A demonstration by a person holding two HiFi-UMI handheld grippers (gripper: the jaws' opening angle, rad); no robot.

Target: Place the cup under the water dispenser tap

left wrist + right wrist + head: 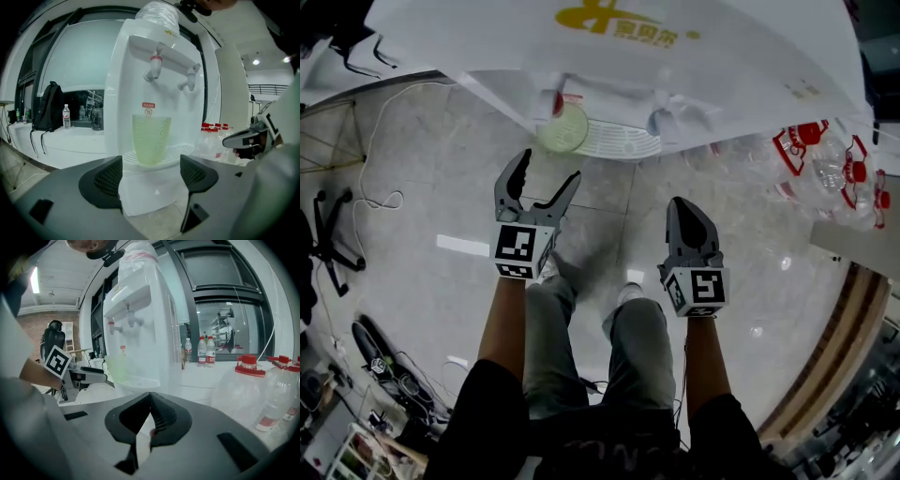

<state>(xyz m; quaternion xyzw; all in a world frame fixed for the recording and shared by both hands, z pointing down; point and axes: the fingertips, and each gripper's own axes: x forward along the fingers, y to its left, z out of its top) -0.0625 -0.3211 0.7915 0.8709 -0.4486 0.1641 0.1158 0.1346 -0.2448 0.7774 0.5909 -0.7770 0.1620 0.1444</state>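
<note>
A pale green perforated cup (pixel 151 138) stands upright on the drip tray (pixel 182 150) of the white water dispenser (pixel 140 51), below the red-collared tap (pixel 153 68). In the head view the cup (pixel 562 128) sits at the tray's (pixel 623 142) left end. My left gripper (pixel 550 166) is open and empty, its jaws spread wide a short way back from the cup (pixel 150 176). My right gripper (pixel 686 208) hangs to the right, shut with nothing between its jaws (pixel 151 416). The right gripper view shows the cup (pixel 117 369) faintly at the dispenser's front.
Big water jugs with red caps (pixel 830 169) lie on the floor to the right of the dispenser, close to my right gripper (pixel 262 390). An office chair base (pixel 328 234) and cables are at the left. A backpack (pixel 49 108) sits on a ledge at the far left.
</note>
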